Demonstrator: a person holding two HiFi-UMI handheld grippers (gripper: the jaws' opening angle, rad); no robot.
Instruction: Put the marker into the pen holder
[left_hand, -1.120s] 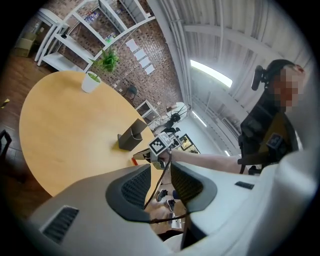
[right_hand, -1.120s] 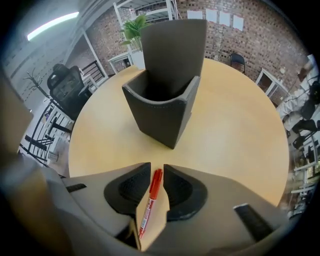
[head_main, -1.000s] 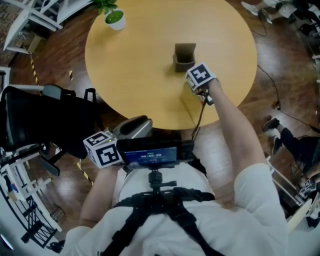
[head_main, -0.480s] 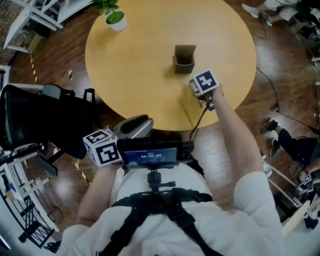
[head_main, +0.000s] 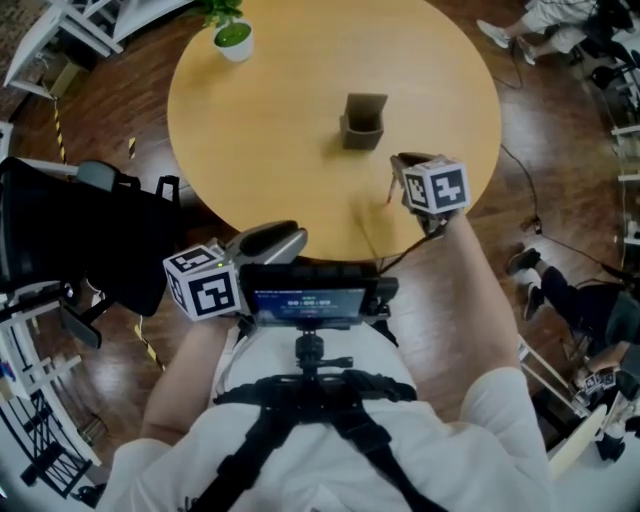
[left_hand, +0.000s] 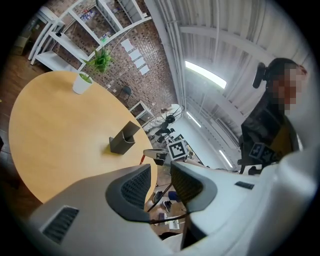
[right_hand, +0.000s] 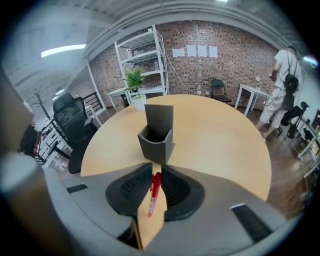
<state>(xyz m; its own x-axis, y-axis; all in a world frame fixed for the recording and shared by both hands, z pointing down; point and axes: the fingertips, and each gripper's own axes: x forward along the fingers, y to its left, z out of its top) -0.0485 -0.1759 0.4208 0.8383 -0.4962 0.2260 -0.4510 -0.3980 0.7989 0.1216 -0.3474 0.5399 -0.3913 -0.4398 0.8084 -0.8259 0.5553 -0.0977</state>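
Note:
A dark grey pen holder (head_main: 362, 122) (right_hand: 157, 135) (left_hand: 122, 140) stands upright on the round wooden table (head_main: 260, 140). My right gripper (head_main: 400, 164) (right_hand: 155, 175) hangs above the table, just short of the holder on the near right side, and points steeply down. Its jaws have just been closing and are shut on the top end of a red marker (right_hand: 152, 196) (head_main: 388, 192), which hangs below the pads. My left gripper (head_main: 270, 242) (left_hand: 160, 182) is held off the table's near edge, open, with nothing between its pads.
A small white pot with a green plant (head_main: 232, 38) (right_hand: 137, 102) stands at the table's far left edge. A black office chair (head_main: 80, 240) is left of the table. White shelving (right_hand: 142, 55) lines the brick wall, and a person (right_hand: 285, 85) stands at the far right.
My right gripper has risen off the table and drawn back toward the near right edge, carrying the red marker. The left gripper has stayed about where it was.

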